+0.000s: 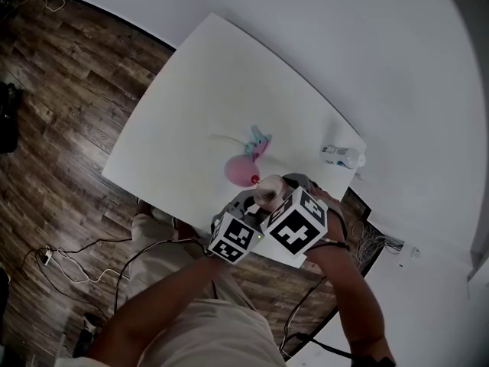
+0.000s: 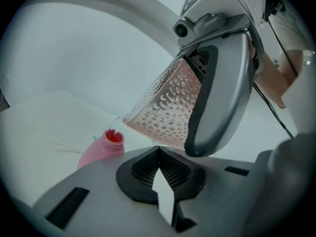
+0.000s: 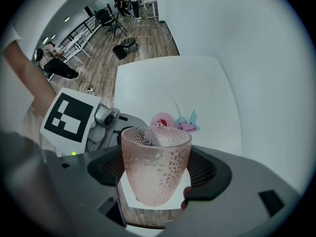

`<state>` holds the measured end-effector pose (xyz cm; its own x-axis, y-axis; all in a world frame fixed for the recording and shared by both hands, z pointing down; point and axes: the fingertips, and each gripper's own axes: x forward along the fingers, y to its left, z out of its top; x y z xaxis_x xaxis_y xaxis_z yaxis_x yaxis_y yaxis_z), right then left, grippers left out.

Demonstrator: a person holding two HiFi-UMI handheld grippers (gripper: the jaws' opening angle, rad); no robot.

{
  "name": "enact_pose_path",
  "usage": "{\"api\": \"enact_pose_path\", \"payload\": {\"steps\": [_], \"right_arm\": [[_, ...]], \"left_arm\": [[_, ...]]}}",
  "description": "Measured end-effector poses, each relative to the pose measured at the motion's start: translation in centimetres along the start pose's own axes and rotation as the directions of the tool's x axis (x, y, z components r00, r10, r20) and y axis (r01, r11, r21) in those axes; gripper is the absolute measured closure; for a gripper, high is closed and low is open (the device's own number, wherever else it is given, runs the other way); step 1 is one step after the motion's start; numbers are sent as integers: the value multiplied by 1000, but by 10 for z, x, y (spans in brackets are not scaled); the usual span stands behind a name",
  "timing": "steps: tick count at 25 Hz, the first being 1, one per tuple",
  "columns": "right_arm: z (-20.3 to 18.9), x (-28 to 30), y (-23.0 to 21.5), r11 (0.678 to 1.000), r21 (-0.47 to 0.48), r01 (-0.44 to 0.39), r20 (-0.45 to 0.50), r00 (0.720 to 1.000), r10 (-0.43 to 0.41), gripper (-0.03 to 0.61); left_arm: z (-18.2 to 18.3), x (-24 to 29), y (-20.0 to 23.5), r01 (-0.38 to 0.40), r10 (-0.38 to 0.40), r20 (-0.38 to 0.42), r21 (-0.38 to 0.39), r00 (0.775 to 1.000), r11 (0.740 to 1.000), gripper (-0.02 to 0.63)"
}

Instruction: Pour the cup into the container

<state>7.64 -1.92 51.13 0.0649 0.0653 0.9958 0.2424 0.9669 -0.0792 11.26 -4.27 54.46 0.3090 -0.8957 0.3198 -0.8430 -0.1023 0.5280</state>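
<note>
A clear dimpled cup (image 3: 155,167) sits between my right gripper's (image 3: 158,174) jaws, which are shut on it. In the left gripper view the cup (image 2: 168,107) is tipped, its rim just above the open mouth of a pink bottle (image 2: 106,147) standing on the white table (image 1: 191,105). A thin trickle seems to run from the rim to that mouth. Pink liquid shows inside the cup. My left gripper (image 2: 160,179) is shut with nothing in it, pointing at the bottle from below the cup. In the head view both grippers crowd the cup (image 1: 269,188) beside the pink bottle (image 1: 239,170).
A turquoise piece (image 1: 260,140) lies just beyond the pink bottle. A clear plastic bottle (image 1: 341,157) lies near the table's right edge. Wooden floor with cables (image 1: 69,258) surrounds the table. The person's legs are at the near edge.
</note>
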Motion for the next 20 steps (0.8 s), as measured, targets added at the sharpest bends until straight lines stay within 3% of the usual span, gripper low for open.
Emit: {"api": "enact_pose_path", "payload": {"steps": [20], "right_arm": [[-1, 2, 1, 1000, 4, -11, 5, 1000, 11, 202]], "left_arm": [[-2, 1, -3, 11, -11, -8, 15, 1000, 1000, 603]]}}
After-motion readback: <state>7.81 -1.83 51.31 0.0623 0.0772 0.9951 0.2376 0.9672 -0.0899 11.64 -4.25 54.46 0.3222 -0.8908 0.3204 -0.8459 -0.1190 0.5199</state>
